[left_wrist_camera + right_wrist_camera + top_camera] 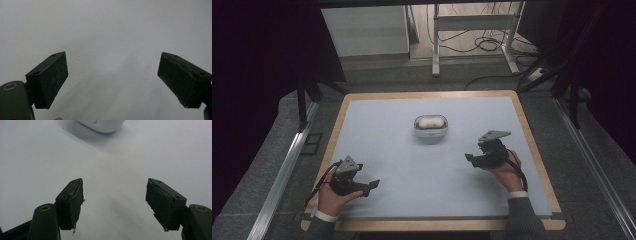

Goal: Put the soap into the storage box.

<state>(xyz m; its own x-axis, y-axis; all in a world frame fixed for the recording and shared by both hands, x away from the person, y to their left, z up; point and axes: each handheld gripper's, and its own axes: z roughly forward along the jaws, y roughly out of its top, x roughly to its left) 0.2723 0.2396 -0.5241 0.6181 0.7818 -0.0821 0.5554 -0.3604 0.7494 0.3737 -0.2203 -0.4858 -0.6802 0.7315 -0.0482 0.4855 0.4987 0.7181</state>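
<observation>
High view, nearest first: the left gripper [371, 185] sits low at the near left of the table [387, 150], pointing right, its jaws spread wide with nothing between them, as the left gripper view confirms against bare pale surface. Farther in, the right gripper [469, 158] points left toward the middle of the table; in the right gripper view its jaws stand partly apart and empty, pads [75, 202] worn at the edges. Beyond both, near the table's centre, lies the white case [431, 127], lid open, a pale rounded shape inside; it shows at the top of the right gripper view [105, 125], ahead of the jaws and slightly left.

To do the approach well, I judge the right gripper should line its gap up square with the case's short sides, come in level and slow, and close only once both pads flank the body, so the smooth case does not skid.
</observation>
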